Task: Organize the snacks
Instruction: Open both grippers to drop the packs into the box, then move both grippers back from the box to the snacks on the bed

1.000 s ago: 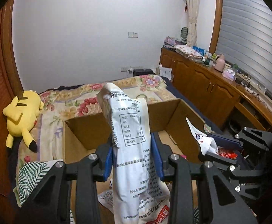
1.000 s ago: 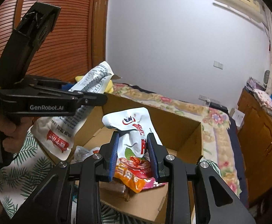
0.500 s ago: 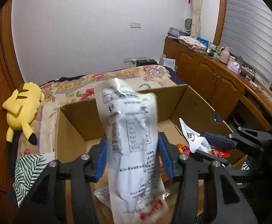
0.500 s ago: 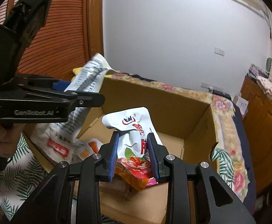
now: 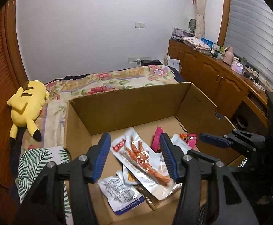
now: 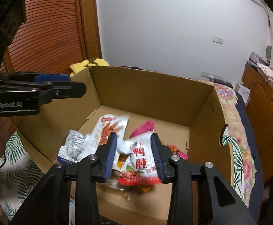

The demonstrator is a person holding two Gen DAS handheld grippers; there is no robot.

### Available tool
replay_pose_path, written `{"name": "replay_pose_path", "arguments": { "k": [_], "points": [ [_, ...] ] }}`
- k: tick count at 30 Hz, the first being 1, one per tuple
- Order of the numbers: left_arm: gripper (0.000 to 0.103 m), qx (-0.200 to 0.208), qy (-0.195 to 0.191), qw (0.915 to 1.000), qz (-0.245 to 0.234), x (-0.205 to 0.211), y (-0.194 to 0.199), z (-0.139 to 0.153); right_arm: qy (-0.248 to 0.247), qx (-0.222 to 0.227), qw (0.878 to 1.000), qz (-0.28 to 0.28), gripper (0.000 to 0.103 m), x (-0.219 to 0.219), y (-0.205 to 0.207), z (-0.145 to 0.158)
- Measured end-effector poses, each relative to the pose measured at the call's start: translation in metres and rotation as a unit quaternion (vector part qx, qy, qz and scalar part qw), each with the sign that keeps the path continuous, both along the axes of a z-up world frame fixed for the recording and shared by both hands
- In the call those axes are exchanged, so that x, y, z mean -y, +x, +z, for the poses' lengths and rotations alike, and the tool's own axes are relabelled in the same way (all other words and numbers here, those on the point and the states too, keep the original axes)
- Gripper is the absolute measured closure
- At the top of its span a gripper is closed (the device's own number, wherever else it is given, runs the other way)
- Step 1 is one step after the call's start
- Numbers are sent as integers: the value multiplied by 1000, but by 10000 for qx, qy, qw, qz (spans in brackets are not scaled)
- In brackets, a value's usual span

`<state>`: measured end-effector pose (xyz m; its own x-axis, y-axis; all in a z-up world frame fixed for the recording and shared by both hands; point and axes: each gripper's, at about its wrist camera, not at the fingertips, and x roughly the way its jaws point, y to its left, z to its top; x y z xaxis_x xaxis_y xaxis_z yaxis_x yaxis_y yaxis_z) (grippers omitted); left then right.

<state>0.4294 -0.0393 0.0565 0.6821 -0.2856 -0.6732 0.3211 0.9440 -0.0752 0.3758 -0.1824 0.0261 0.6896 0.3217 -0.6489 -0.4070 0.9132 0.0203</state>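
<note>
While the bed (image 5: 106, 78) with its floral cover fills the room behind, its near end is hidden by the open cardboard box (image 5: 136, 103) standing on it. The box's near wall is cut off at the bottom edge in both views. At the left of the bed lies a yellow plush toy (image 5: 26, 103); from the right wrist only a strip of it shows above the box rim. A wooden cabinet (image 5: 211, 73) runs along the right wall, and the small things on top of it are too small to name. A leaf-print cloth (image 5: 33, 166) lies beside the box, partly covered by the left gripper's frame.

Inside the box the snacks lie in a loose heap. The left gripper (image 5: 134, 159) hangs over them with its fingers spread and nothing pinched. Below it a long white packet with a red chicken-foot picture (image 5: 142, 159) rests on the heap, apart from both pads. A silver-white packet (image 5: 121, 193) lies beside it, its print too blurred to read. A pink packet (image 5: 157, 136) is half hidden behind the left gripper's right finger.

The right gripper (image 6: 134, 155) is above the box floor, its jaws opening. A white and red pouch with Chinese characters (image 6: 140, 161) sits between them, blurred at its lower edge; it seems to lean on the right pad with a gap at the left one. What lies under the pouch is hard to make out. A hand at the left edge is mostly in shadow.
</note>
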Motion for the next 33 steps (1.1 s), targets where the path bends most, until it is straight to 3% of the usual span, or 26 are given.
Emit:
{"name": "replay_pose_path", "arguments": {
  "k": [9,21,26,33],
  "points": [
    [48,185,-31,9998,-29,-10,-36,16,13,91,10000,-28,61,-4,-22,13],
    [48,302,-78,9995,21,-31,-88,30,9,159,9997,-179,46,-6,-34,28],
    [47,289,-97,9995,86,-40,-104,28,323,39,9994,-123,39,3,-43,32],
    [47,276,-96,9996,67,-40,-126,24,441,71,9987,-254,39,13,-53,42]
  ]
}}
